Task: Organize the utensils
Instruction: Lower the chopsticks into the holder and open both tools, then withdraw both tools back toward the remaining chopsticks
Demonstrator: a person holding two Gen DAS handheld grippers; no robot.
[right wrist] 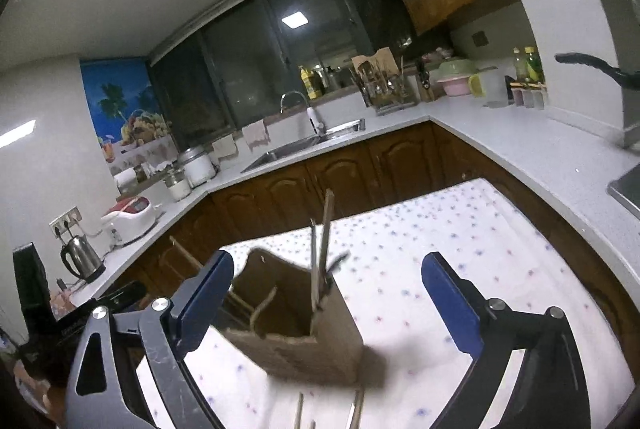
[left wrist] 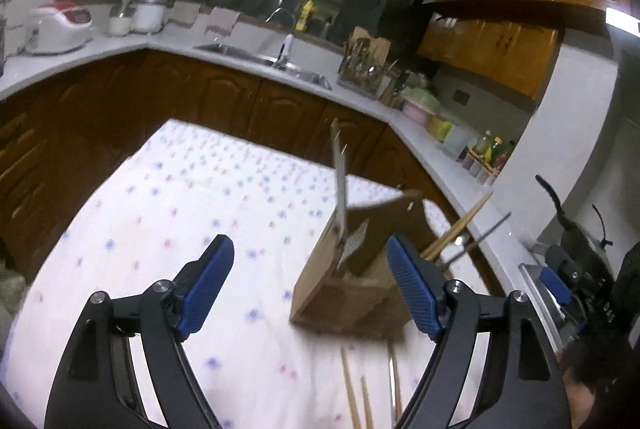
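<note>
While both grippers stand spread wide with nothing between their pads, loose chopsticks (left wrist: 352, 393) lie on the dotted tablecloth (left wrist: 168, 213) nearest the cameras. The left gripper (left wrist: 310, 289) and the right gripper (right wrist: 328, 293) each face the cardboard holder (right wrist: 296, 333), which stands on the cloth with utensils sticking up out of it. Beyond lie the counter (right wrist: 500, 145) and sink (right wrist: 288, 149).

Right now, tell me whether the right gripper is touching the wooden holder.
Apart. The right wrist view shows the right gripper open wide, with tablecloth visible between the wooden holder and its right finger.
</note>
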